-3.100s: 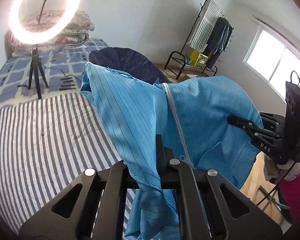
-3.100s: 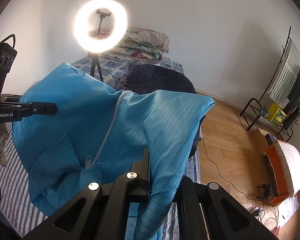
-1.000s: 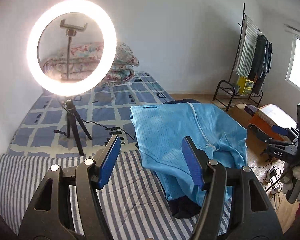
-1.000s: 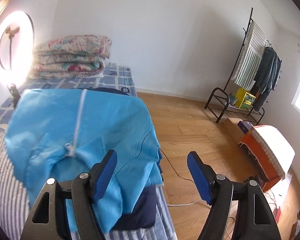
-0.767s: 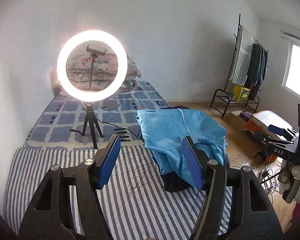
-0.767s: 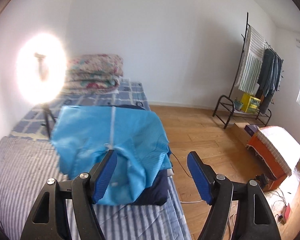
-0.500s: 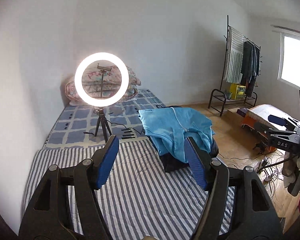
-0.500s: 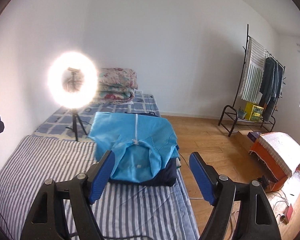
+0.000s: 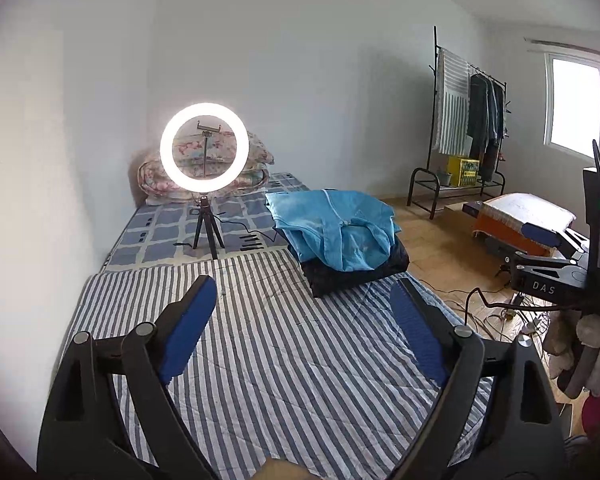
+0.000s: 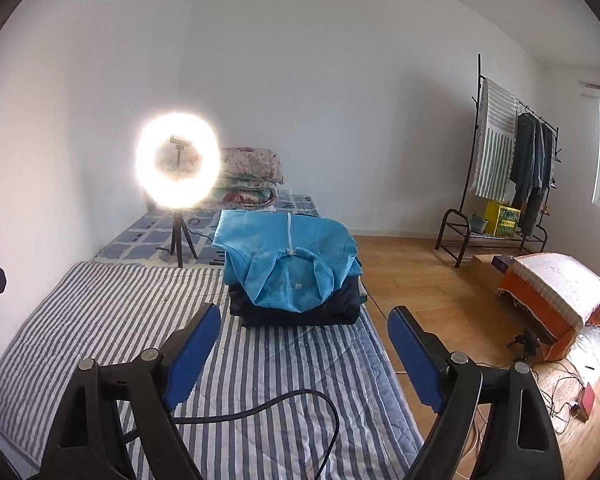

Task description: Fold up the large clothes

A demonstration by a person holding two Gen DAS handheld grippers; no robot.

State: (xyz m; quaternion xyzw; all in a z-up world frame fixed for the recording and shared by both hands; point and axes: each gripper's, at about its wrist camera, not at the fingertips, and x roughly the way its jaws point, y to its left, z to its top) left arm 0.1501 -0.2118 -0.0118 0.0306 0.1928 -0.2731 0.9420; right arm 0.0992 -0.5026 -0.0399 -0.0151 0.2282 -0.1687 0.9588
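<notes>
Bed (image 10: pixel 80 312) along the left wall, covered near the camera by a grey-and-white striped sheet (image 9: pixel 268 360), farther back by a blue checked one (image 9: pixel 160 228). On it: folded dark garment (image 10: pixel 300 308) at the right edge with a blue jacket (image 10: pixel 288 260) on top, ring-light tripod (image 10: pixel 179 240), stacked floral quilts (image 10: pixel 248 180) against the far wall, black cable (image 10: pixel 260 408) across the stripes.

Glaring ring light (image 10: pixel 178 160), fisheye-bent edges
</notes>
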